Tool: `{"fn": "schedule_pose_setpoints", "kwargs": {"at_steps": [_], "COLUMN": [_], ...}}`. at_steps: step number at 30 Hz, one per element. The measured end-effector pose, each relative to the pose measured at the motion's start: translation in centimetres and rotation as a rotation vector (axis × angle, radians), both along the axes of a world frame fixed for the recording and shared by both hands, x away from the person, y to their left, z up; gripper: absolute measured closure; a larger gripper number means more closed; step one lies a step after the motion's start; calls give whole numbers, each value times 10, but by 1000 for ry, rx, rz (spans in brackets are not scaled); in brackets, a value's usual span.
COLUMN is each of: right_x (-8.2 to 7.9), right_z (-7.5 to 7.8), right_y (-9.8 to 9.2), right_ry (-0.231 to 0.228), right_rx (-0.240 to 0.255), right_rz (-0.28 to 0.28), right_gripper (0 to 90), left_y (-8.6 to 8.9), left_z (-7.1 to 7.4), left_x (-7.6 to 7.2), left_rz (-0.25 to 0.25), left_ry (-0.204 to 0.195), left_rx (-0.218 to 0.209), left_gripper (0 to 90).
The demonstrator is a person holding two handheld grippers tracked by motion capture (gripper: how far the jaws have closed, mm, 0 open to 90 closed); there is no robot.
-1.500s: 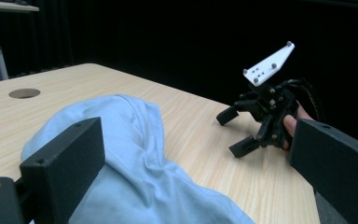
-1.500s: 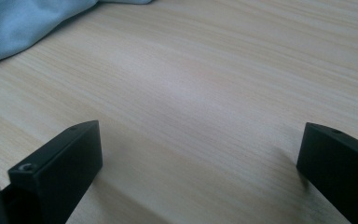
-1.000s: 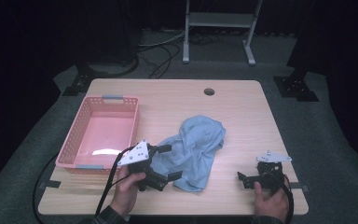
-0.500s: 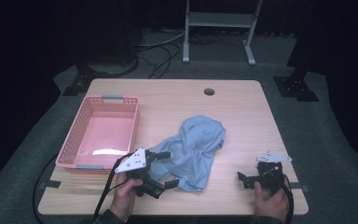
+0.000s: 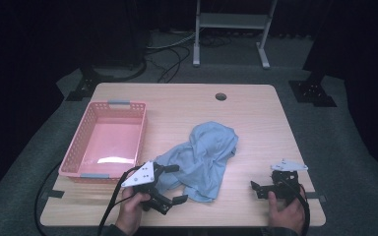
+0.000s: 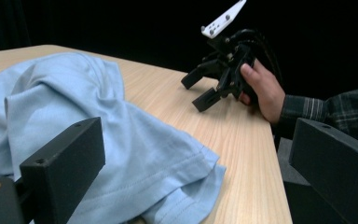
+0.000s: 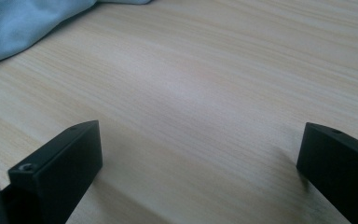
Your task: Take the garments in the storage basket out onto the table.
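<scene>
A crumpled light blue shirt (image 5: pixel 207 152) lies in the middle of the wooden table (image 5: pixel 256 118). My left gripper (image 5: pixel 176 184) sits at the shirt's near left corner. It is open wide, one jaw on each side of the hem. In the left gripper view the shirt (image 6: pixel 74 107) lies between the spread jaws of that gripper (image 6: pixel 196 154). My right gripper (image 5: pixel 255 189) rests near the front right edge, open, apart from the shirt. The left gripper view also shows the right gripper (image 6: pixel 205 88) with a hand on it. Bare wood lies between the right gripper's (image 7: pixel 200 149) jaws, and the shirt's edge (image 7: pixel 23 23) is farther off.
A pink plastic basket (image 5: pixel 84 142) with nothing in it stands on the left side of the table. A round cable hole (image 5: pixel 220 96) sits near the far edge. Beyond the table stand a metal stand (image 5: pixel 229 29) and floor cables (image 5: pixel 170 54).
My left gripper's jaws have spread wider and shifted slightly toward the near edge around the shirt's hem. The right gripper has not moved.
</scene>
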State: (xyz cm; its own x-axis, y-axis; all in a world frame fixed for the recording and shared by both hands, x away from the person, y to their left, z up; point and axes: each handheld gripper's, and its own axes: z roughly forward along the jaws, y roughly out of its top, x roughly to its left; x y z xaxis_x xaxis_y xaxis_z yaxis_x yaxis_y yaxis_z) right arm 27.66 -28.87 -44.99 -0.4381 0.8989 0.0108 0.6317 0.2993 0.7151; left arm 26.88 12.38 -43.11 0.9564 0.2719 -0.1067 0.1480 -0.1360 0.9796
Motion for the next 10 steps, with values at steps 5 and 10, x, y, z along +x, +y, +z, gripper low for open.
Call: {"fn": "schedule_pose_setpoints", "kwargs": {"at_steps": [5,10], "right_x": [0,0], "right_z": [0,0], "right_y": [0,0], "right_ry": [0,0], "right_rx": [0,0], "right_rz": [0,0], "right_gripper": [0,0], "left_y": [2,2], "left_z": [-2,-1], "left_x": [0,0], "left_rz": [5,3], "left_ry": [7,9], "left_rx": [2,-7], "left_gripper": [30,30]}}
